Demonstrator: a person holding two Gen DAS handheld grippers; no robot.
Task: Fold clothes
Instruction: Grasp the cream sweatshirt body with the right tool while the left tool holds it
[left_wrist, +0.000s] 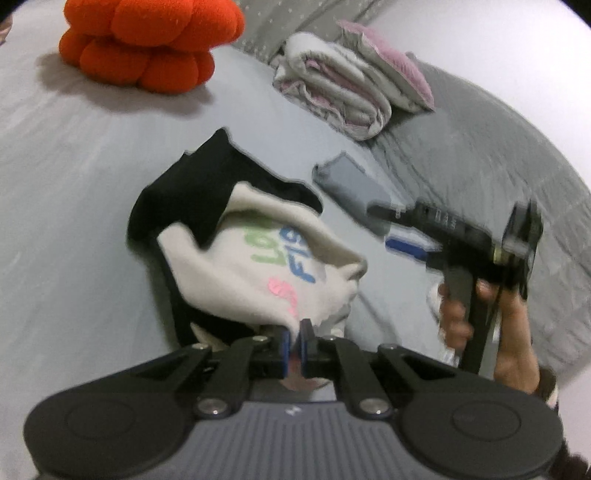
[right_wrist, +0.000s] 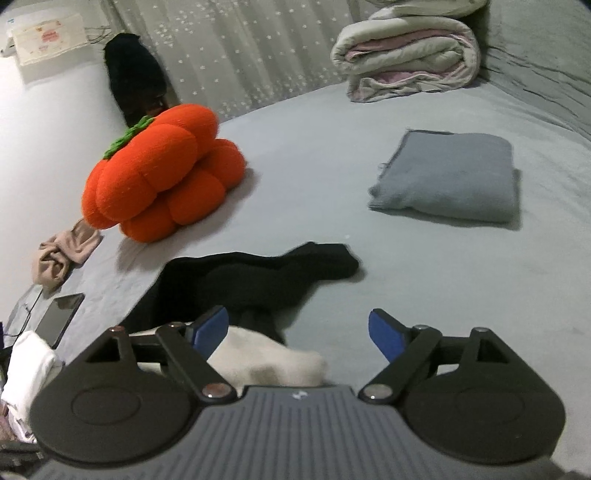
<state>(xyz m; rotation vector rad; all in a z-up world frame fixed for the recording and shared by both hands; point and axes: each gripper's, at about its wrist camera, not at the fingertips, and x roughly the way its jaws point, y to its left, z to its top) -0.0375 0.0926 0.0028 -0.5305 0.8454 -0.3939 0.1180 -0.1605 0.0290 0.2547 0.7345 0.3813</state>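
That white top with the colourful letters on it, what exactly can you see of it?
The white top is a soft, fleecy-looking cream garment with black sleeves or panels and green, blue and pink lettering on its front. It lies bunched and partly folded over itself on the grey bed sheet, not yet neat. The left gripper is shut on its near edge. In the right wrist view its white edge lies between the open fingers of the right gripper, which do not press it.
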